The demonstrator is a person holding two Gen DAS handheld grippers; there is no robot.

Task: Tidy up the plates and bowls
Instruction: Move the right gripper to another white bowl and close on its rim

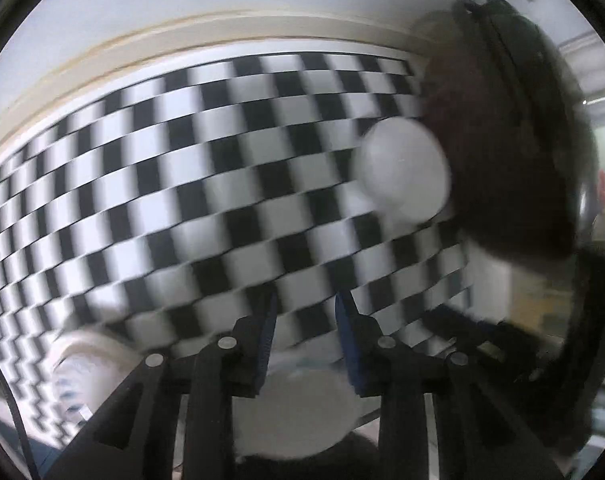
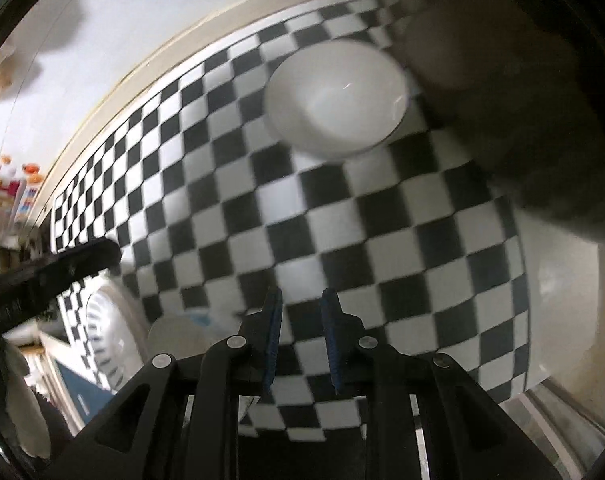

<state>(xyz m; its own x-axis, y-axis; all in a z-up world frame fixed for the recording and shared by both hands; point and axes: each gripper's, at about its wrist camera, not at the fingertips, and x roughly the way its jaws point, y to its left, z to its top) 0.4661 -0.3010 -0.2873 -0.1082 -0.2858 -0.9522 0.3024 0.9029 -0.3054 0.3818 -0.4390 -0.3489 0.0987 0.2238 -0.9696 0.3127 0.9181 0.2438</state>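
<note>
A white bowl [image 2: 336, 98] stands on the black-and-white checkered tablecloth [image 2: 342, 240], far ahead of my right gripper [image 2: 301, 300]. That gripper is open a little and empty. A patterned white plate [image 2: 106, 340] and a small white bowl [image 2: 178, 336] lie at the lower left. In the blurred left wrist view, my left gripper [image 1: 305, 302] is open and empty above a white bowl [image 1: 298, 412]. Another white bowl [image 1: 402, 170] sits far right. A ridged white plate [image 1: 86, 364] lies at lower left.
The checkered cloth [image 1: 182, 180] ends at a cream wall edge [image 1: 142, 46]. A dark, furry mass with headphones [image 1: 514, 140] fills the right of the left wrist view. My left gripper's black body [image 2: 50, 272] reaches in at the left of the right wrist view.
</note>
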